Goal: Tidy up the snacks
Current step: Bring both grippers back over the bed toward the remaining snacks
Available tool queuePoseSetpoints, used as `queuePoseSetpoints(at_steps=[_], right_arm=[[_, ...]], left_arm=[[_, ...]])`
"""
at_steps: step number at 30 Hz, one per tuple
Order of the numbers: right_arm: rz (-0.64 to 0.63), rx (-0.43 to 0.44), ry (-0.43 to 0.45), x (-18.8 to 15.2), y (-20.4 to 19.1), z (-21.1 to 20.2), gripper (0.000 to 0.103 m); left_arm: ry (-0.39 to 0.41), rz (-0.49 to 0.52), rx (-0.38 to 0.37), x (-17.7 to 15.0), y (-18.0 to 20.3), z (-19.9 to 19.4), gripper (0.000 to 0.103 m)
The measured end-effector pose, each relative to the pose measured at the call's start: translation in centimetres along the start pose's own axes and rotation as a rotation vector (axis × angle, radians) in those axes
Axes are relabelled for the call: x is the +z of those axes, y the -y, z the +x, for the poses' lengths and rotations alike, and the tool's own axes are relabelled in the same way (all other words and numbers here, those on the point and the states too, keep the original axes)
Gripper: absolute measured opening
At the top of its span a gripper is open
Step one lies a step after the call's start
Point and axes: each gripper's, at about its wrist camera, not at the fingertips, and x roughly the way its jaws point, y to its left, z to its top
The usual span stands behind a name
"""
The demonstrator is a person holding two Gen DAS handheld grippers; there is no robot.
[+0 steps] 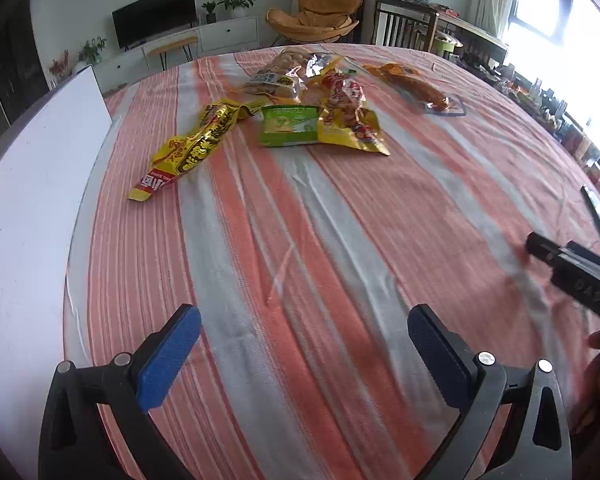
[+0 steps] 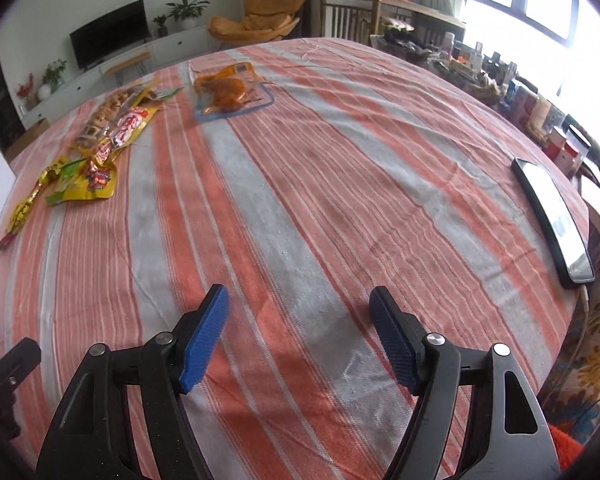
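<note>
While both point down at the striped cloth on the worktop, the left hand-held gripper stands wide apart with nothing between its blue pads, and the right hand-held gripper is parted and empty too. Farther off lies a long yellow snack packet, then a green packet touching a heap of yellow and red bags. An orange snack in a clear bag lies apart, beyond them. A phone rests near the right edge.
</note>
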Motion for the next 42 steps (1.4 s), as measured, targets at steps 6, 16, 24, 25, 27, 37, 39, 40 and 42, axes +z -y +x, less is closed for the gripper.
queuePoseSetpoints(at_steps=[6, 16, 24, 25, 27, 37, 39, 40, 42], right_arm=[[0.015, -0.005, 0.008, 0.00, 0.21, 0.18, 0.082], [0.022, -0.007, 0.020, 0.00, 0.17, 0.18, 0.088], [0.022, -0.007, 0.021, -0.01, 0.16, 0.18, 0.088], [0.022, -0.007, 0.021, -0.01, 0.16, 0.18, 0.088], [0.022, -0.007, 0.021, -0.02, 0.16, 0.18, 0.088], [0.022, -0.005, 0.022, -0.02, 0.15, 0.17, 0.088], [0.022, -0.005, 0.022, -0.02, 0.15, 0.17, 0.089], [0.022, -0.005, 0.022, -0.02, 0.15, 0.17, 0.089], [0.022, -0.005, 0.023, -0.02, 0.15, 0.17, 0.089]], left_arm=[[0.030, 0.002, 0.010, 0.02, -0.39, -0.16, 0.103], [0.032, 0.000, 0.011, 0.29, -0.30, 0.48, 0.103], [0.032, 0.001, 0.011, 0.29, -0.30, 0.46, 0.103], [0.032, 0.001, 0.011, 0.29, -0.29, 0.46, 0.103], [0.032, 0.001, 0.012, 0.30, -0.31, 0.46, 0.103], [0.032, 0.001, 0.011, 0.28, -0.30, 0.42, 0.103], [0.032, 0.001, 0.011, 0.28, -0.30, 0.41, 0.103], [0.032, 0.001, 0.011, 0.28, -0.30, 0.41, 0.103], [0.032, 0.001, 0.012, 0.27, -0.30, 0.40, 0.103]])
